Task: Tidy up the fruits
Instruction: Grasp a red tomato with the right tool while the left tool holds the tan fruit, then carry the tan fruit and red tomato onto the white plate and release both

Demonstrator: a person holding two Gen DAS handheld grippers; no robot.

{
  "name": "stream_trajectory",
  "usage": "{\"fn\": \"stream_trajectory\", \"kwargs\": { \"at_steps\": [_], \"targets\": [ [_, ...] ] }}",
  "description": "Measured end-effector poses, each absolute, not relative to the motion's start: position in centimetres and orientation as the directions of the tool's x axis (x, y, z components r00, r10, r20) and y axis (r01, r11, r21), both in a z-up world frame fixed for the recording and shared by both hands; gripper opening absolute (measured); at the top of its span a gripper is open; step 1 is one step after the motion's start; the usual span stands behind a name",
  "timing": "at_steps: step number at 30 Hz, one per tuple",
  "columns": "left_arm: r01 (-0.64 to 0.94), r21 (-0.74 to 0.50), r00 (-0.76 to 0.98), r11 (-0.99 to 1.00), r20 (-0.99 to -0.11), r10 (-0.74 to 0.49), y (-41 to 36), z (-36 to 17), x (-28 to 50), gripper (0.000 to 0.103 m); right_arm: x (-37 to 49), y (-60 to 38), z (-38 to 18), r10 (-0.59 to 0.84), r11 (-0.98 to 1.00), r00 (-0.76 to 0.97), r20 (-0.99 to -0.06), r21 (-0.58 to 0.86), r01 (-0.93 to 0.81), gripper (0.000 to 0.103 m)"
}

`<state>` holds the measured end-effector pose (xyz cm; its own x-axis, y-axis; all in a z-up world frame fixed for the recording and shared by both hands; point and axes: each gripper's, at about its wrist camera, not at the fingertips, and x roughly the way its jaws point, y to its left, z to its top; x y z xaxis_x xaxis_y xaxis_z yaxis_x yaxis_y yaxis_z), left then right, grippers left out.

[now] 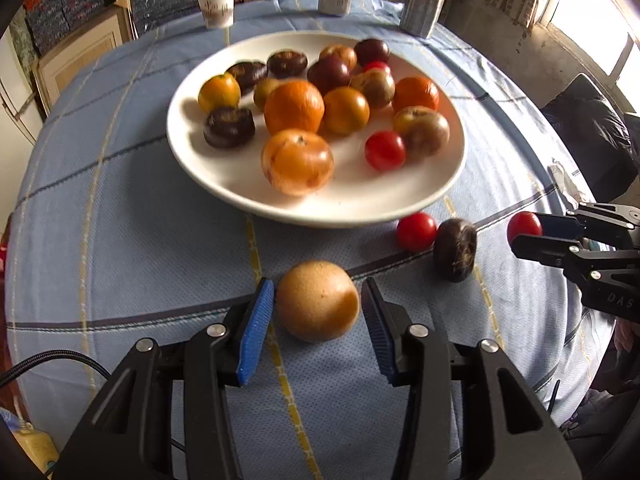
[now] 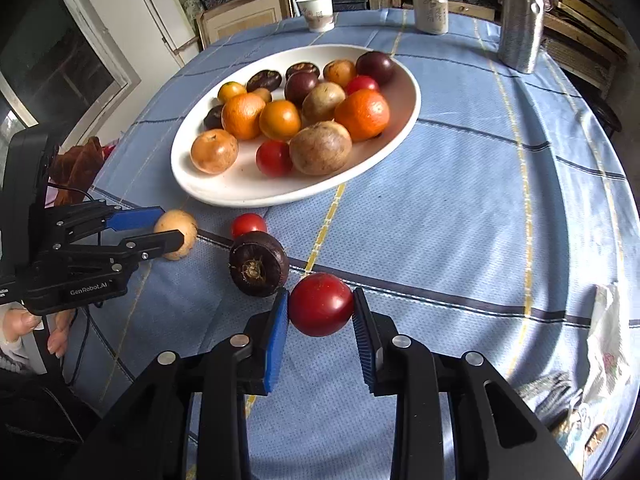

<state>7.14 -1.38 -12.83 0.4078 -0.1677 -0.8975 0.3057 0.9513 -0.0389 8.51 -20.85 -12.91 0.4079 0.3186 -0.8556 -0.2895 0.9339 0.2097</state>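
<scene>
1. The right claw [image 2: 321,306] pinches a red tomato [image 2: 321,304] between its blue pads, just in front of the white plate [image 2: 224,194], over the blue checked cloth of the bench [image 2: 460,208].
2. The left claw [image 1: 318,300] has its pads on either side of a tan round fruit [image 1: 317,301]; the left pad touches it, and a thin gap seems to show at the right pad, so I cannot tell whether it grips.
3. A dark brown fruit [image 2: 259,264] lies on the cloth just beside the held tomato, with a second small tomato [image 2: 249,225] right behind it, near the plate's rim.
4. The plate holds oranges, dark fruits, brownish fruits and red tomatoes heaped together.
5. At the far edge of the bench stand a paper cup [image 2: 318,11], a can [image 2: 431,11] and a grey bottle [image 2: 520,20].
</scene>
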Motion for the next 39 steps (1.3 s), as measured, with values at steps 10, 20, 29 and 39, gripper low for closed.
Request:
{"fn": "stream_trajectory", "kwargs": {
  "at_steps": [10,20,29,39],
  "targets": [
    [0.324,0.016,0.519,0.946,-0.839,-0.163,-1.8,-6.7,10.6,0.045,10.3,-22.1,-7.7,0.334,0.936,0.524,-0.784,0.209,-0.284,0.032],
    [0.282,-0.016,0.525,0.959,-0.834,-0.168,-2.0,-6.0,17.2,0.045,16.6,-19.7,-6.3,0.38,0.914,0.541,-0.75,0.213,-0.346,0.032],
    [0.347,-0.08,0.436,0.934,-0.868,-0.237,-1.1,-7.4,13.0,0.045,17.0,-18.7,-6.8,0.422,0.896,0.516,-0.745,0.257,-0.362,0.032],
    [0.324,-0.107,0.31,0.94,-0.927,-0.212,-1.1,-13.9,8.7,0.045,15.8,-19.3,-7.1,0.42,0.9,0.512,-0.749,0.273,-0.34,0.032]
  ]
}}
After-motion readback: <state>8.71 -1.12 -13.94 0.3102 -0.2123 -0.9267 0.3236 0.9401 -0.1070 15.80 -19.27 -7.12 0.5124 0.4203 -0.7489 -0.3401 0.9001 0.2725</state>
